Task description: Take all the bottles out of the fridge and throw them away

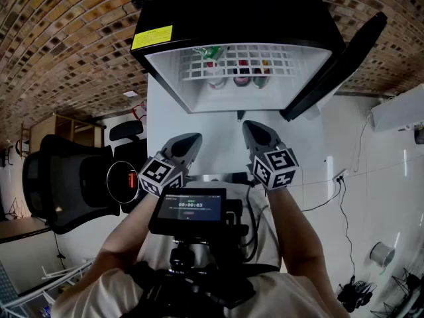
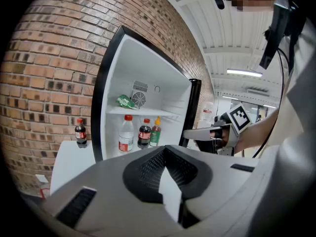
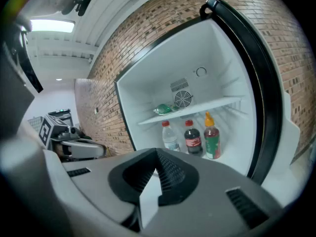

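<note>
A small fridge (image 1: 165,61) stands open in front of me. On its lower level stand three bottles: a clear one with a red cap (image 2: 126,135), a dark cola bottle (image 2: 144,134) and a yellow-capped bottle (image 2: 155,131). Another cola bottle (image 2: 81,133) stands outside, on the white top left of the fridge. My left gripper (image 1: 194,140) and right gripper (image 1: 248,126) hover side by side short of the opening, both shut with nothing between the jaws. The right gripper view shows the same three bottles: clear (image 3: 170,137), cola (image 3: 192,138) and yellow-capped (image 3: 212,137).
The fridge door (image 1: 338,65) swings open to the right. A green packet (image 2: 126,101) lies on the wire shelf above the bottles. A black office chair (image 1: 73,177) stands at the left. Cables (image 1: 344,217) trail across the floor at the right. A brick wall is behind the fridge.
</note>
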